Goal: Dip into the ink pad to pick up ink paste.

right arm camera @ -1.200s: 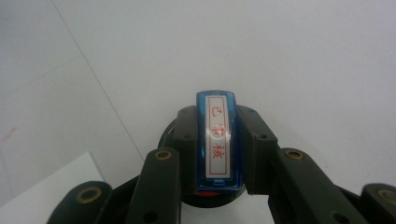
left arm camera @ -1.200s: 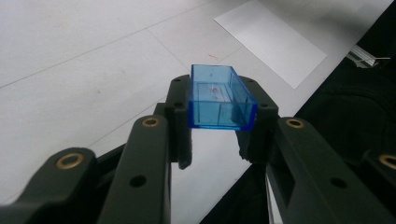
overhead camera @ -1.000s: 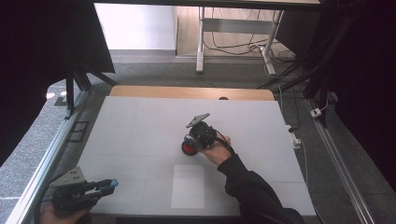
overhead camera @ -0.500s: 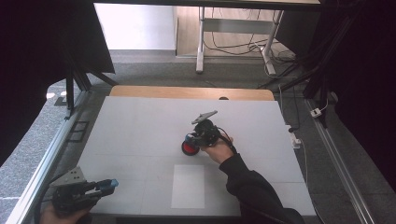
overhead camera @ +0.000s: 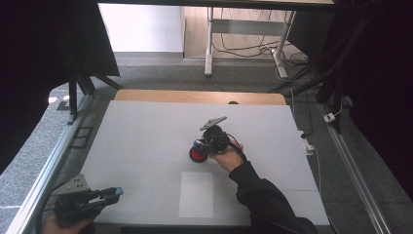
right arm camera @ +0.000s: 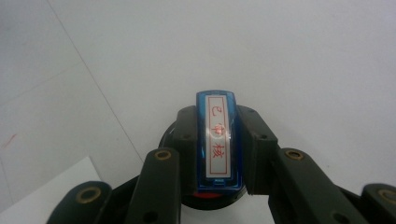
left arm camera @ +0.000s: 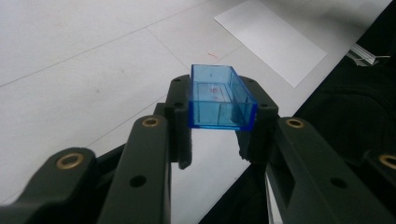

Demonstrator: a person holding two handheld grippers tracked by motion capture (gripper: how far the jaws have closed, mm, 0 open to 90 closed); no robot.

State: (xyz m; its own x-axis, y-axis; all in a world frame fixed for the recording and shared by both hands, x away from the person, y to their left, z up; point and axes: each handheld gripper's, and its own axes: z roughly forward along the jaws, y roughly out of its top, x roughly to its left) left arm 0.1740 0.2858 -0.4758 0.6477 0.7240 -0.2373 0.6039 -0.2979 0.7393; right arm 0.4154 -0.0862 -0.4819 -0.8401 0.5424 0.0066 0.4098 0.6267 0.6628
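Note:
My left gripper (left arm camera: 217, 122) is shut on a clear blue open-topped rectangular cap (left arm camera: 219, 95), held low over the table near its front left corner (overhead camera: 104, 196). My right gripper (right arm camera: 218, 144) is shut on a narrow blue stamp (right arm camera: 217, 140) whose white label carries red characters. Under the stamp sits a round black ink pad with a red face (right arm camera: 208, 199). In the high view that red pad (overhead camera: 197, 155) lies mid-table, and the right gripper (overhead camera: 213, 140) points down at it. I cannot tell whether the stamp touches the pad.
A white sheet of paper (overhead camera: 196, 194) lies flat on the grey-white table (overhead camera: 146, 131), just in front of the ink pad. A wooden strip (overhead camera: 195, 96) runs along the far edge. Metal rails (overhead camera: 44, 175) border both sides, with cables on the floor beyond.
The right gripper has shifted slightly to the right and farther away over the pad. The red ink pad and the left gripper with its blue cap have stayed put.

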